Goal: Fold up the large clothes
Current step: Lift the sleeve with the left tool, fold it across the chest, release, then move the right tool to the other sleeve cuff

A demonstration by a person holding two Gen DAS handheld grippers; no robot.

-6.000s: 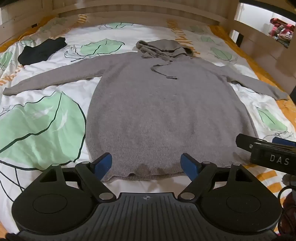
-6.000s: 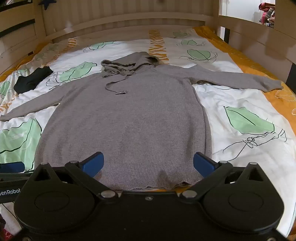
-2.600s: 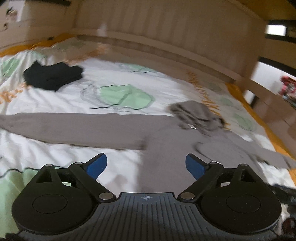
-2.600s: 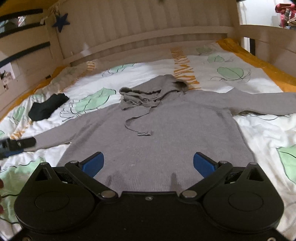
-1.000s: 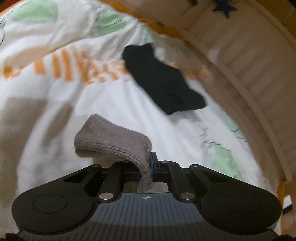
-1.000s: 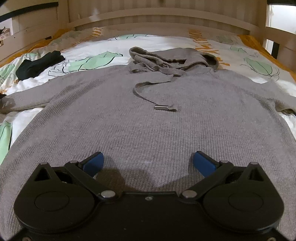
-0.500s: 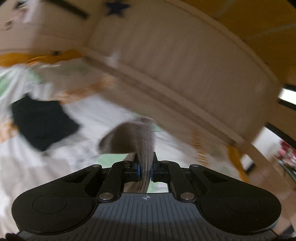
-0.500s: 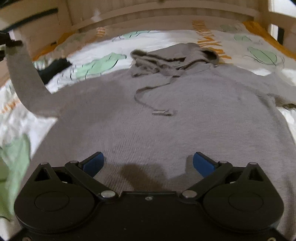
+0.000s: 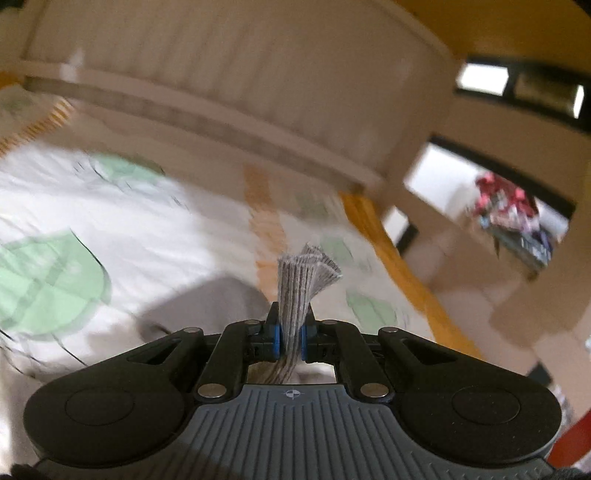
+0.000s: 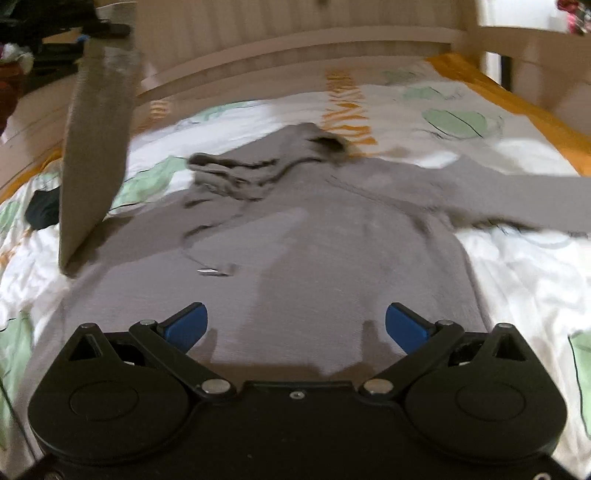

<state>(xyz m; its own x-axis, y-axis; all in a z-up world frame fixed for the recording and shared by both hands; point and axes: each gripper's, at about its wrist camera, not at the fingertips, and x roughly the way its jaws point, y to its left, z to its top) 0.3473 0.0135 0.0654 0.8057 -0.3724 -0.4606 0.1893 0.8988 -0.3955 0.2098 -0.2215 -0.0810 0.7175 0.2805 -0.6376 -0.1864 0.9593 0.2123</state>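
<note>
A grey hooded sweater (image 10: pixel 295 258) lies flat on the bed, hood (image 10: pixel 258 166) toward the headboard. My left gripper (image 9: pixel 290 338) is shut on the ribbed cuff (image 9: pixel 306 273) of its left sleeve, which sticks up past the blue pads. In the right wrist view that sleeve (image 10: pixel 96 147) hangs stretched from the lifted left gripper (image 10: pixel 99 31) at top left, down to the shoulder. My right gripper (image 10: pixel 295 326) is open, low over the sweater's chest, with nothing between its fingers. The other sleeve (image 10: pixel 517 199) lies flat to the right.
The bed has a white sheet with green leaf prints (image 10: pixel 454 123) and orange edging (image 10: pixel 509 99). A dark garment (image 10: pixel 42 210) lies at the left. A wooden headboard (image 10: pixel 295 40) and side rails close in the bed.
My left gripper has lifted the sleeve cuff off the sheet and swung it up and across toward the sweater's body. The right gripper has moved a little over the chest, still open.
</note>
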